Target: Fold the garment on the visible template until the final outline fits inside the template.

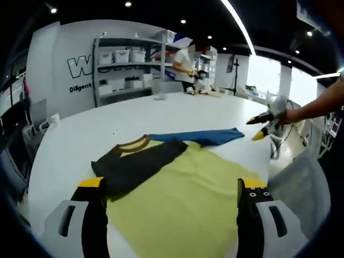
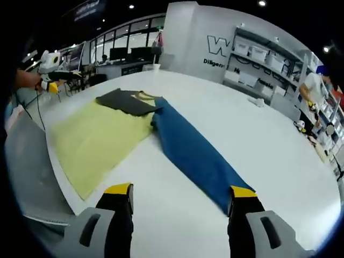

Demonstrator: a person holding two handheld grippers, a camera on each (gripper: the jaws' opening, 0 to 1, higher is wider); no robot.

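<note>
The garment lies flat on the white table point(image 1: 80, 134). Its yellow body point(image 1: 188, 199) point(image 2: 91, 134) has a black sleeve point(image 1: 134, 164) point(image 2: 126, 101) folded across it. Its blue sleeve point(image 1: 207, 135) point(image 2: 193, 153) is stretched out straight past the body. My left gripper point(image 1: 172, 185) hovers over the near edge of the yellow body, jaws wide apart and empty; it is also seen far left point(image 2: 51, 75) in a hand. My right gripper point(image 2: 180, 191) is open above the bare table, near the blue sleeve's end; it also hangs off to the right point(image 1: 263, 126), past the sleeve's tip.
A grey chair back point(image 1: 301, 183) point(image 2: 29, 161) stands at the table's edge beside the yellow body. Shelves with white bins point(image 1: 126, 59) point(image 2: 258, 59) line the back wall. A person point(image 1: 185, 64) works at the table's far side, with small items point(image 1: 207, 91) nearby.
</note>
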